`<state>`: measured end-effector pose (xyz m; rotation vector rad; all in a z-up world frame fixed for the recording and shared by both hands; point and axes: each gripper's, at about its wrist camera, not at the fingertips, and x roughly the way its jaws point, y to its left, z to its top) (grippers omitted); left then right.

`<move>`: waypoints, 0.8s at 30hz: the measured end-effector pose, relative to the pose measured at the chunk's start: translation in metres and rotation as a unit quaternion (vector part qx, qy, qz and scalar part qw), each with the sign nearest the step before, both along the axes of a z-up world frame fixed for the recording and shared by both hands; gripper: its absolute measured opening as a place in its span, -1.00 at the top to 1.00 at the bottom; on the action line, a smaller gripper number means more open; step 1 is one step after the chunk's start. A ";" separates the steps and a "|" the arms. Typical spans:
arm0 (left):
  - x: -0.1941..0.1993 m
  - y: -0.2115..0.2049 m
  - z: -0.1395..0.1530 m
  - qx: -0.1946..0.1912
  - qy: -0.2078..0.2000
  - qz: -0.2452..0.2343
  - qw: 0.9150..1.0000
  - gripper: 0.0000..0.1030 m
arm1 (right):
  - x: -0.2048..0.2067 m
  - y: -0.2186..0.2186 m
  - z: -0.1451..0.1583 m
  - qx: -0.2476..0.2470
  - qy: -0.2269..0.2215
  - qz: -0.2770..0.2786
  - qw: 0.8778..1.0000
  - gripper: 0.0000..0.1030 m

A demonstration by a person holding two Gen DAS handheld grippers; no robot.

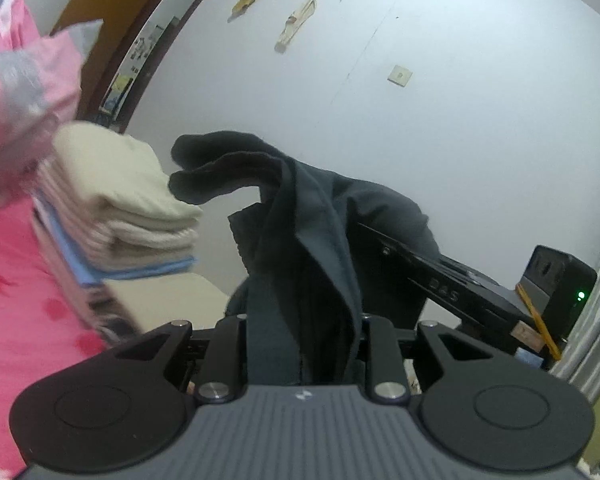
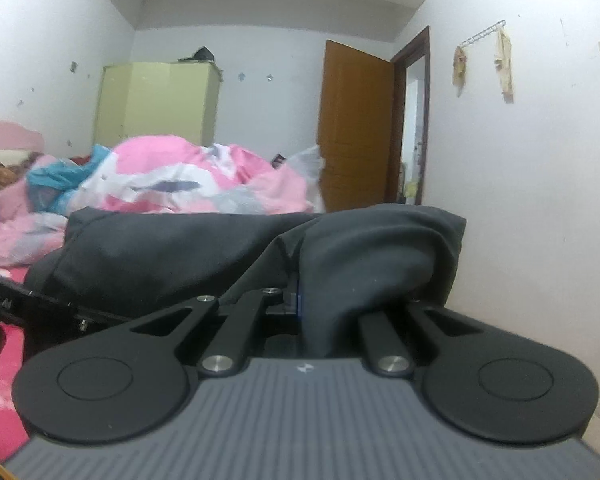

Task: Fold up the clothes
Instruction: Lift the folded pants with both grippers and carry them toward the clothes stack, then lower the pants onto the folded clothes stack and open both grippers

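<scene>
A dark grey garment (image 1: pixel 300 208) hangs in the air, stretched between both grippers. My left gripper (image 1: pixel 302 312) is shut on a thick bunch of it, and the cloth hides the fingertips. In the left wrist view the right gripper (image 1: pixel 384 240) reaches in from the right, its tip buried under the same cloth. My right gripper (image 2: pixel 324 296) is shut on a fold of the garment (image 2: pixel 172 252), which runs leftward to the left gripper (image 2: pixel 72 312) at the picture's edge.
A stack of folded cream, pink and blue clothes (image 1: pixel 132 208) sits on the pink bed sheet (image 1: pixel 28 320). A rumpled pink quilt (image 2: pixel 188 184) covers a person lying at the head of the bed. Beyond stand a green wardrobe (image 2: pixel 156 100), an open brown door (image 2: pixel 356 128) and a white wall.
</scene>
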<state>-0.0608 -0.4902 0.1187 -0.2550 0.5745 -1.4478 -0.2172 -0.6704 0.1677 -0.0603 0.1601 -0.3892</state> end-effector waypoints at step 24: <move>0.159 -0.131 -0.143 0.078 0.235 0.069 0.966 0.19 | 0.189 -0.192 -0.122 0.122 0.270 0.044 0.954 0.12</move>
